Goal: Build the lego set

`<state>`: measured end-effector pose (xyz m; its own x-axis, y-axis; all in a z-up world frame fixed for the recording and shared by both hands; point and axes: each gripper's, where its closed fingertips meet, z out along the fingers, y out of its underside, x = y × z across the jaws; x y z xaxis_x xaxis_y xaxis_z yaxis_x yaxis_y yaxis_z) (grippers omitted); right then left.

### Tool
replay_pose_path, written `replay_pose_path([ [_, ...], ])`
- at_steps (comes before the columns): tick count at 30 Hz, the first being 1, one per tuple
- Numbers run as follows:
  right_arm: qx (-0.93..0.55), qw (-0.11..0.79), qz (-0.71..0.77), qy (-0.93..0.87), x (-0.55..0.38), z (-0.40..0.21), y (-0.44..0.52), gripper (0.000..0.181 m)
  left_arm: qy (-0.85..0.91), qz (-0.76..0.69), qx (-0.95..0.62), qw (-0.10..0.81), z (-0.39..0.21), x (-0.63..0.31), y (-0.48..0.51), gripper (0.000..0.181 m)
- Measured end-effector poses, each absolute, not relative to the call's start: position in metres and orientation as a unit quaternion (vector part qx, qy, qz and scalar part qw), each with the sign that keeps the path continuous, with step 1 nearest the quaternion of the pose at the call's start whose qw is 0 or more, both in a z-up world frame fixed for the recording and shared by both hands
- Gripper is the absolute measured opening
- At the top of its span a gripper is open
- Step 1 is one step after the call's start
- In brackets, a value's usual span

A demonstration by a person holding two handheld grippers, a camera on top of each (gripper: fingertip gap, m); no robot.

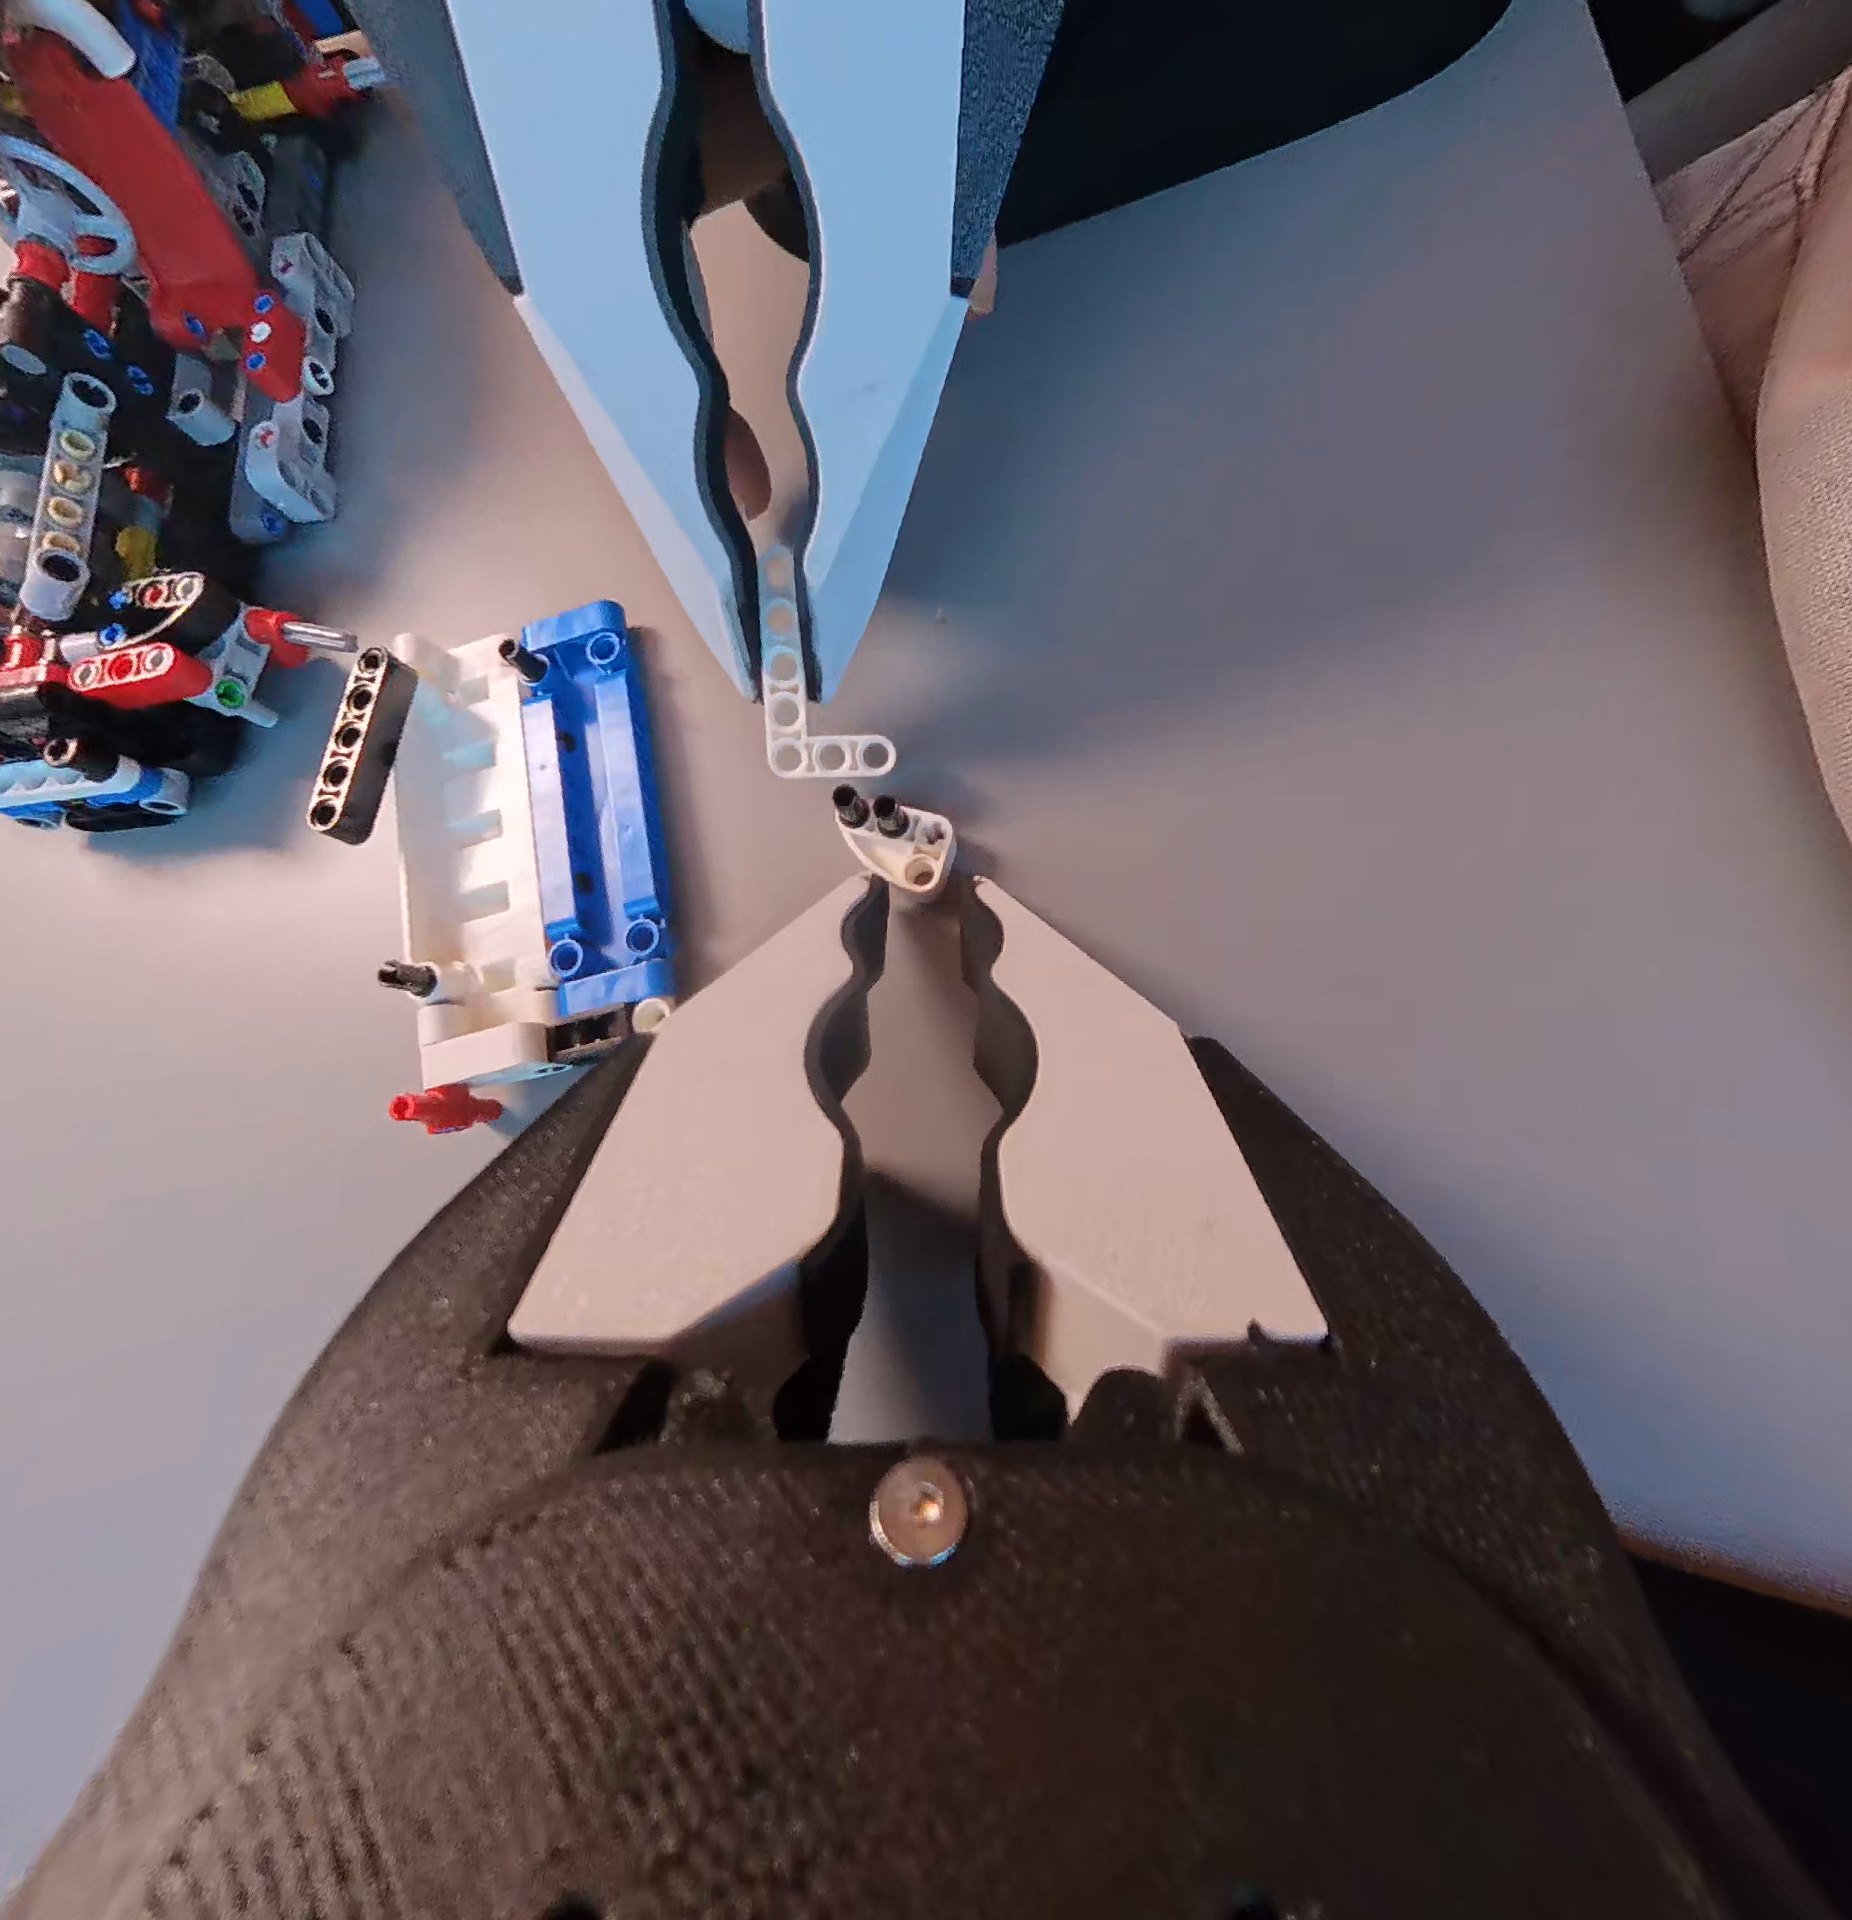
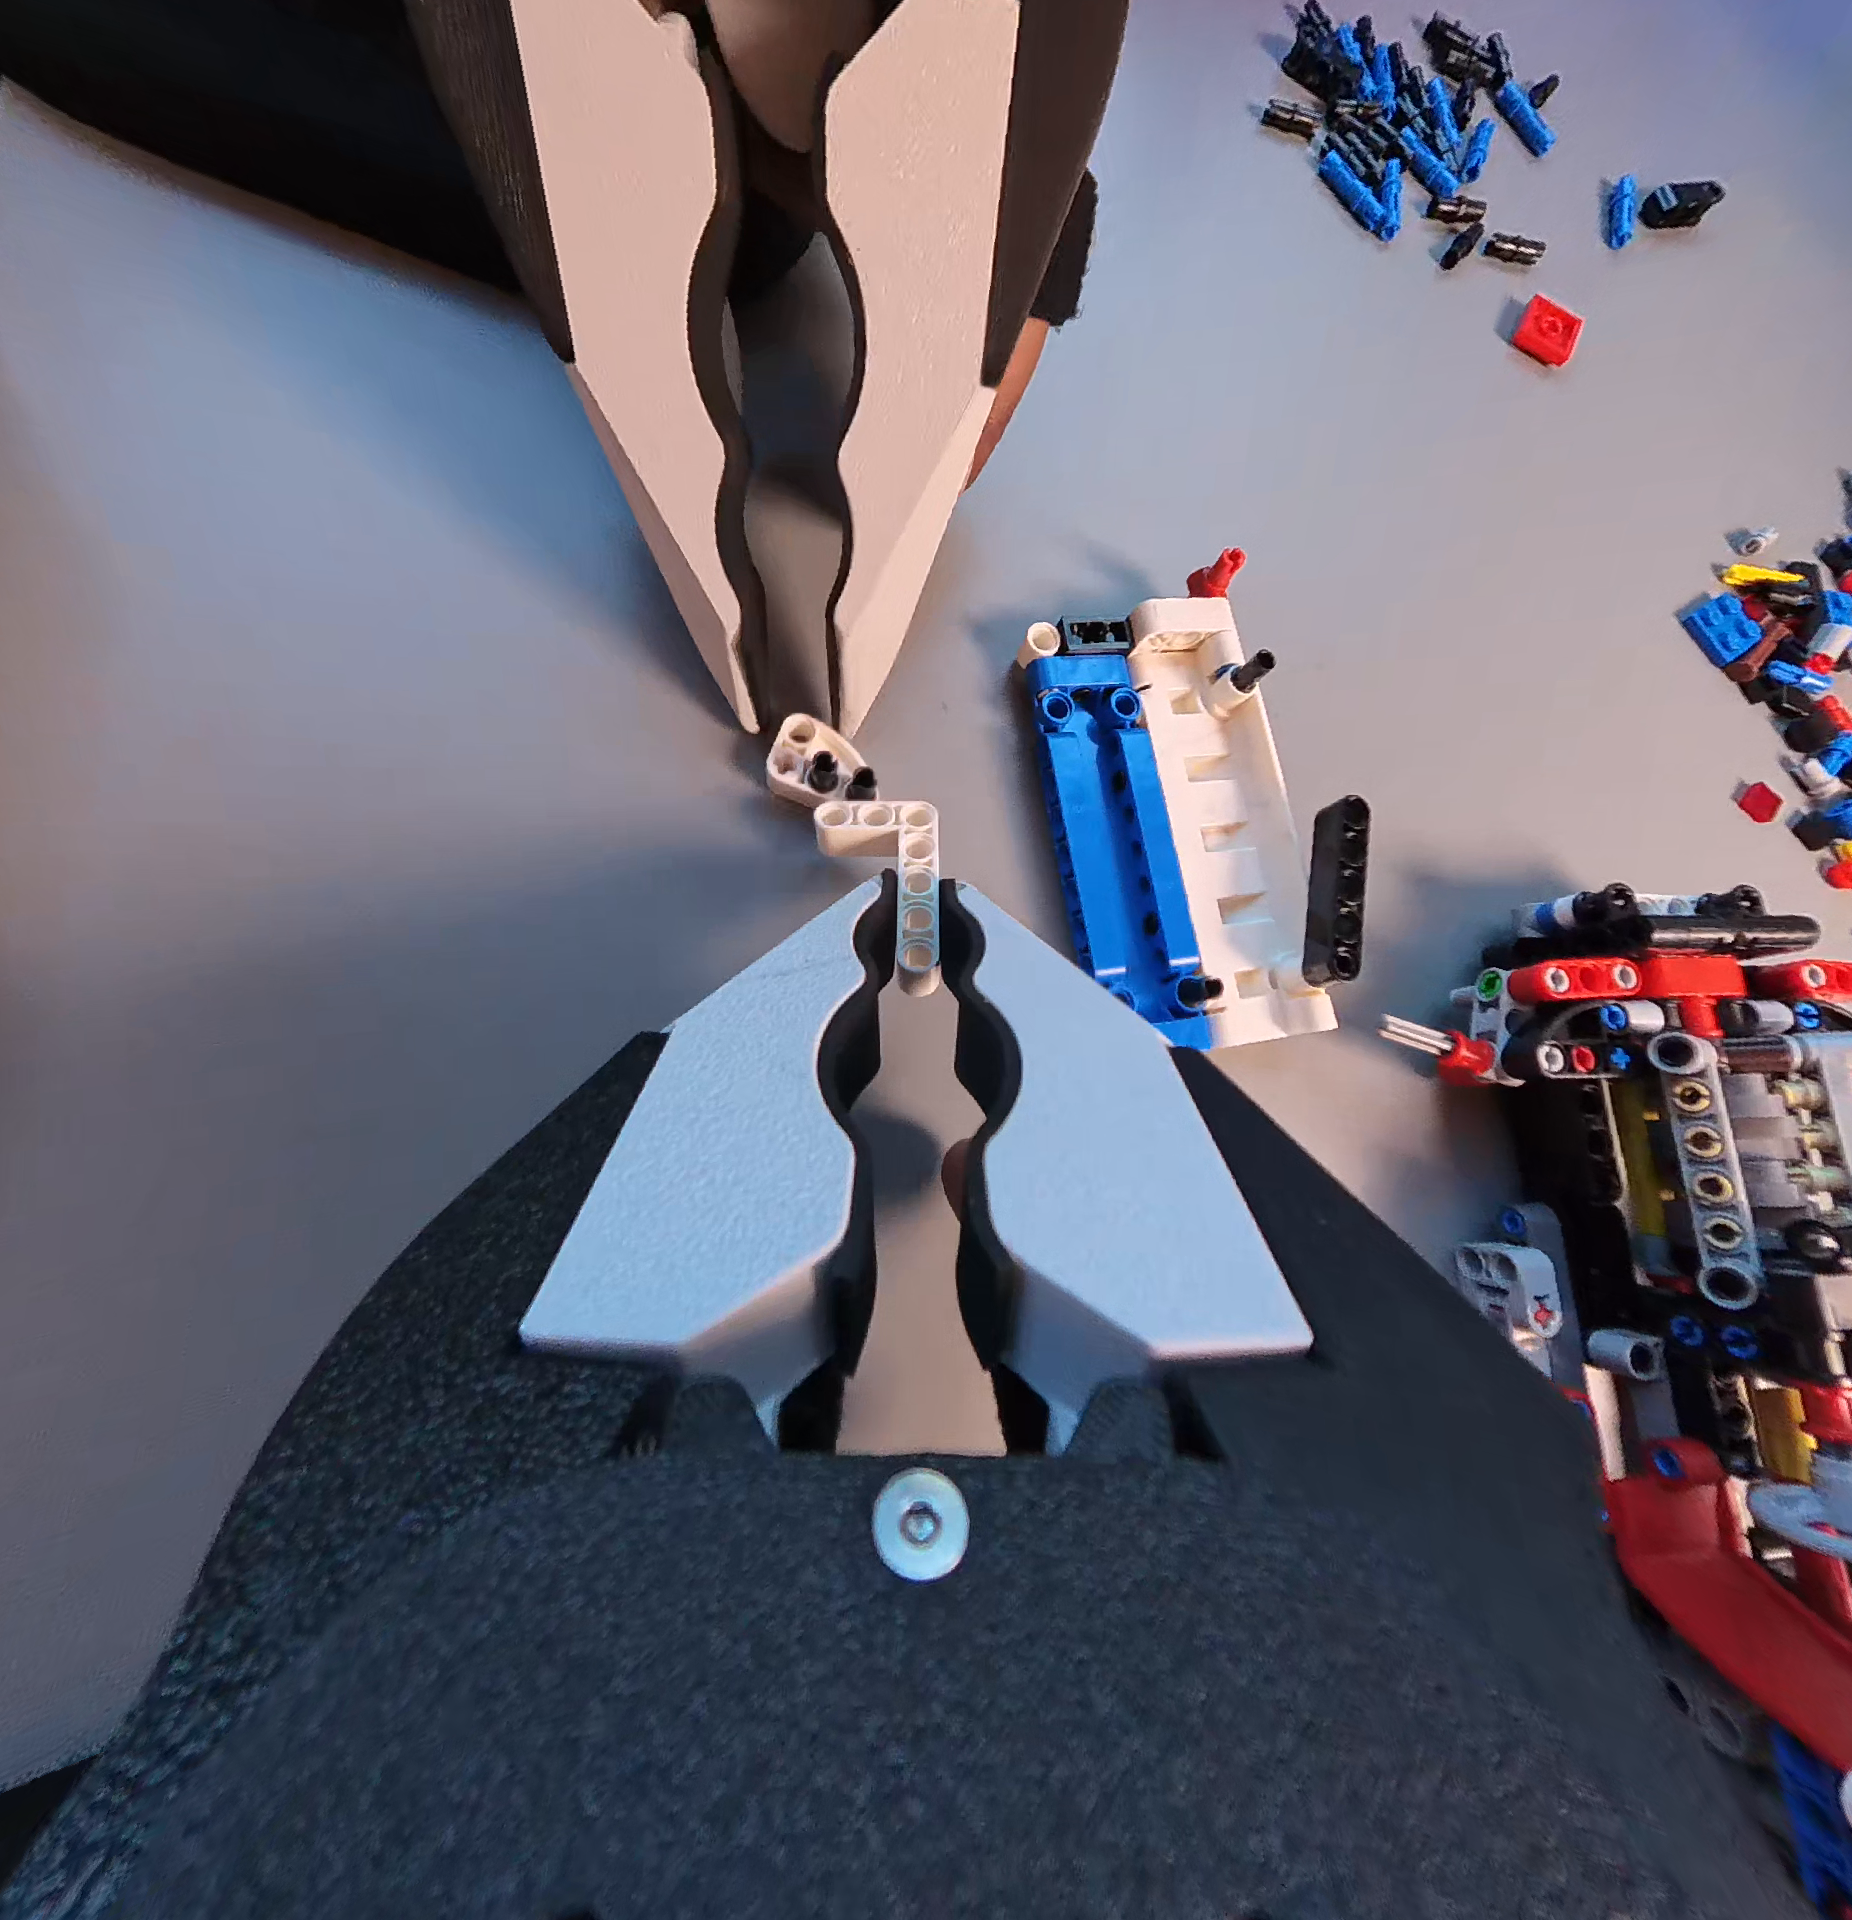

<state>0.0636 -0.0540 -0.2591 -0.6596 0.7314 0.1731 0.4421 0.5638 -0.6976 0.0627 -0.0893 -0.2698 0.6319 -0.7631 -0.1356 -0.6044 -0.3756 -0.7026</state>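
Lego set: the main red/black build [image 2: 1680, 1174] sits at the right edge of the right wrist view, and the blue-and-white sub-assembly [image 2: 1171, 831] lies flat right of centre, apart from both claws. My right gripper [image 2: 917, 883] is pinching the long leg of a white L-shaped beam [image 2: 906, 842], short leg sticking out toward the other claw. My left gripper [image 1: 917, 883] is pinched on a small white curved piece [image 1: 906, 842] at frame centre of the left wrist view, with two black pins [image 1: 868, 810] standing out of it toward the L-beam. The two parts are very close, pins just short of the short leg's holes; can't tell if anything touches yet. Step in hand, as I read it: seat both pins into two adjacent holes of the short leg. To do it well: line both pin axes up with the holes first, keep the beam face square to the pins, then push straight. Any twist and one pin goes in crooked or the piece rotates in my grip. Loose blue and black pins [image 2: 1421, 135] in the upper right aren't needed now.
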Motion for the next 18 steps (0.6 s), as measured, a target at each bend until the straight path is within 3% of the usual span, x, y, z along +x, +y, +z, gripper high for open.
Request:
replay_pose_path([
  [18,-0.372,0.258,0.379,-0.807,0.057,-0.232,-0.042,0.005,0.387,-0.108,-0.823,0.401,-0.260,0.053,-0.084,0.018],
])
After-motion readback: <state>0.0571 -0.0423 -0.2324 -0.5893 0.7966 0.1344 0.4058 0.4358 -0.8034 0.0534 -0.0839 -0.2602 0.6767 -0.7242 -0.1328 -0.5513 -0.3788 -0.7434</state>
